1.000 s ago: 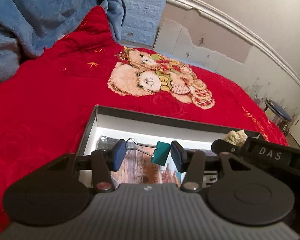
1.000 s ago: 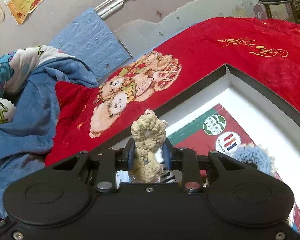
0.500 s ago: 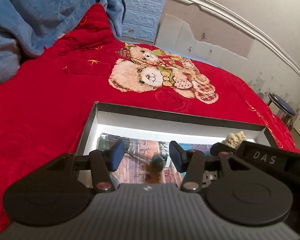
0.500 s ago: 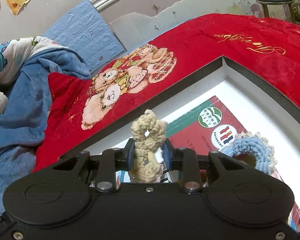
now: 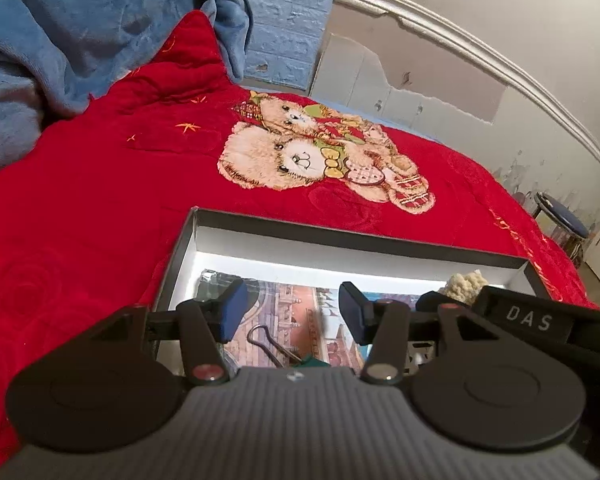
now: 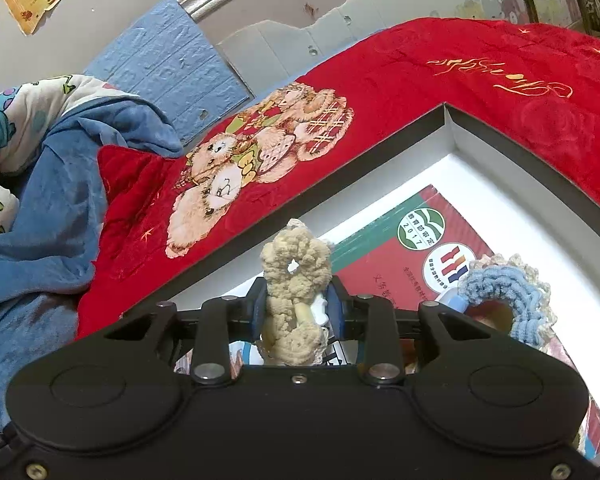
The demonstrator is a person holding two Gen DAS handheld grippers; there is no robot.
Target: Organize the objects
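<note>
Over the box (image 5: 182, 256) on the red blanket (image 5: 80, 200), left gripper (image 5: 292, 312) is sitting with fingers apart, binder clip (image 5: 284, 350) lying loose below. Right gripper (image 6: 298, 308) is easing open, pads still touching beige scrunchie (image 6: 296, 272); blue scrunchie (image 6: 500, 300) is resting inside.

We see the box (image 5: 260, 222) lying on the bed (image 5: 100, 208), with the bear picture (image 5: 320, 164) behind it and the heaped blanket (image 5: 60, 28) to the far left by the wall. In the box, the binder clip (image 5: 276, 346) lies on a booklet (image 5: 296, 312) below the left gripper (image 5: 290, 312). In the right wrist view, a knitted scrunchie (image 6: 294, 292) stands between the right gripper (image 6: 296, 312) jaws, and a second scrunchie (image 6: 508, 300) lies on a book (image 6: 396, 264) to its right.
</note>
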